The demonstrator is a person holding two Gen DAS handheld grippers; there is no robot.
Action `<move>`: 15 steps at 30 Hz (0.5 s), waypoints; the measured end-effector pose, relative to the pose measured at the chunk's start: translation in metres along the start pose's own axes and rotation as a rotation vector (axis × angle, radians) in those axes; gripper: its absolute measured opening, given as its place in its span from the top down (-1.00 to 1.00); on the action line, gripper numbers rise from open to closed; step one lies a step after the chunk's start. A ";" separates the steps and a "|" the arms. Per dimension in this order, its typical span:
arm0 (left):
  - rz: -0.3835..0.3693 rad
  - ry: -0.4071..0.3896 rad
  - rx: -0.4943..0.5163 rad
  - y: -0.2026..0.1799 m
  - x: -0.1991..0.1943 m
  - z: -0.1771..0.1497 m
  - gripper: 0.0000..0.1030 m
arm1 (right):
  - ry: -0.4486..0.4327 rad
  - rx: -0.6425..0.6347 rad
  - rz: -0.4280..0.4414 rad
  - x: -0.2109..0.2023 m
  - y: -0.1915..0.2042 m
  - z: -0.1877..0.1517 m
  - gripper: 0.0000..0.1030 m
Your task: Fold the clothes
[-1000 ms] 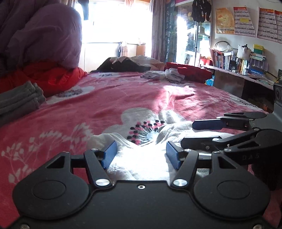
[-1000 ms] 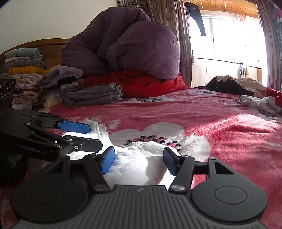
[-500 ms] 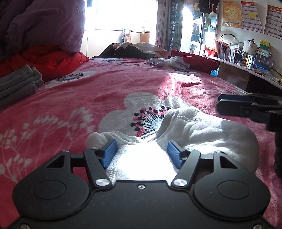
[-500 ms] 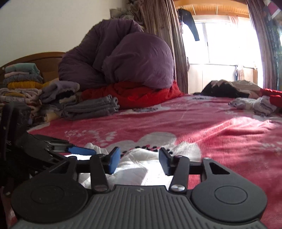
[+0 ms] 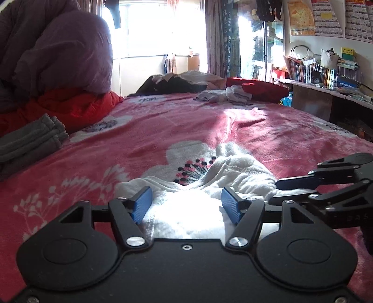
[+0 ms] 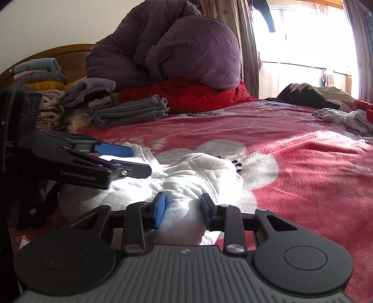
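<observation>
Centrally, one white fleecy garment lies rumpled on the pink flowered bed. Two grippers rest on it: the left gripper has fingers spread wide over the cloth; the right gripper has fingers narrower, cloth bunched between them, grip uncertain.

We can read only "Happy" on the dark hanging banner, ahead and above the left gripper; its other characters, the wall posters' print and book spines stay illegible.
</observation>
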State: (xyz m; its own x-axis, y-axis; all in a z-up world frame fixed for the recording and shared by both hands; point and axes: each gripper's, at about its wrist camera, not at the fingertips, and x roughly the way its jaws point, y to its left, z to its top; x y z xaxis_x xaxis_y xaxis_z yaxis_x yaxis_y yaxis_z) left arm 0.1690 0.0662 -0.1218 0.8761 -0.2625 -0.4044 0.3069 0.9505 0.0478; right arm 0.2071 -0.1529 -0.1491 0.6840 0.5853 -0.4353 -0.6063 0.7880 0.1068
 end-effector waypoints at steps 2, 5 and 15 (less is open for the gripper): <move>-0.014 -0.018 0.084 -0.011 -0.022 0.000 -0.11 | -0.003 0.004 -0.008 0.000 0.000 -0.001 0.37; -0.027 0.020 0.123 -0.020 -0.032 -0.007 0.05 | -0.008 -0.011 -0.029 -0.001 0.004 -0.001 0.36; -0.040 0.142 -0.010 -0.004 0.008 -0.030 -0.08 | 0.009 -0.059 -0.075 0.012 0.013 -0.007 0.36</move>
State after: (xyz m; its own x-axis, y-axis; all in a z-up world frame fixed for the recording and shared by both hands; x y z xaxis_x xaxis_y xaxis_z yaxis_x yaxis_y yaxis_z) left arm 0.1631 0.0651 -0.1524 0.8016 -0.2747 -0.5310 0.3363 0.9415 0.0207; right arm 0.2043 -0.1372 -0.1590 0.7252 0.5230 -0.4479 -0.5763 0.8170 0.0208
